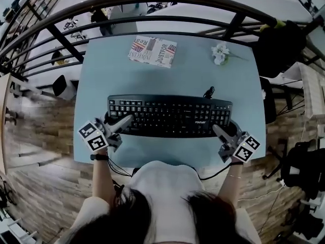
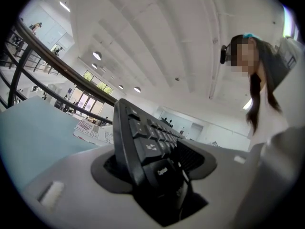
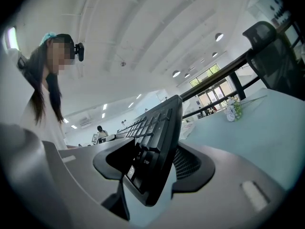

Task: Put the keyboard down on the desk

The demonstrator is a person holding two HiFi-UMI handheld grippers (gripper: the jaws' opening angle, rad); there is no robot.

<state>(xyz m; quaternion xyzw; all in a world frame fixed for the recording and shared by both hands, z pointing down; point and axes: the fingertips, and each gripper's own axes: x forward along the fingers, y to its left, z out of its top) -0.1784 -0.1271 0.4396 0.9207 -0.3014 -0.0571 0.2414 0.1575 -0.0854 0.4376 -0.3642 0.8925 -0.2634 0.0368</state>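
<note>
A black keyboard (image 1: 170, 116) lies lengthwise over the middle of the pale blue desk (image 1: 167, 80), keys up. My left gripper (image 1: 124, 122) is shut on its left end, and my right gripper (image 1: 219, 131) is shut on its right end. In the left gripper view the keyboard (image 2: 143, 142) end sits between the grey jaws. In the right gripper view the keyboard (image 3: 152, 142) is clamped the same way, with the desk (image 3: 267, 123) behind it. I cannot tell whether the keyboard rests on the desk or hangs just above it.
A printed book (image 1: 153, 51) lies at the desk's far middle. A small white flower bunch (image 1: 220, 53) is at the far right, and a tiny black figure (image 1: 208, 92) stands just behind the keyboard. A black railing (image 1: 152, 22) runs behind the desk, with a dark chair (image 1: 279, 47) to the right.
</note>
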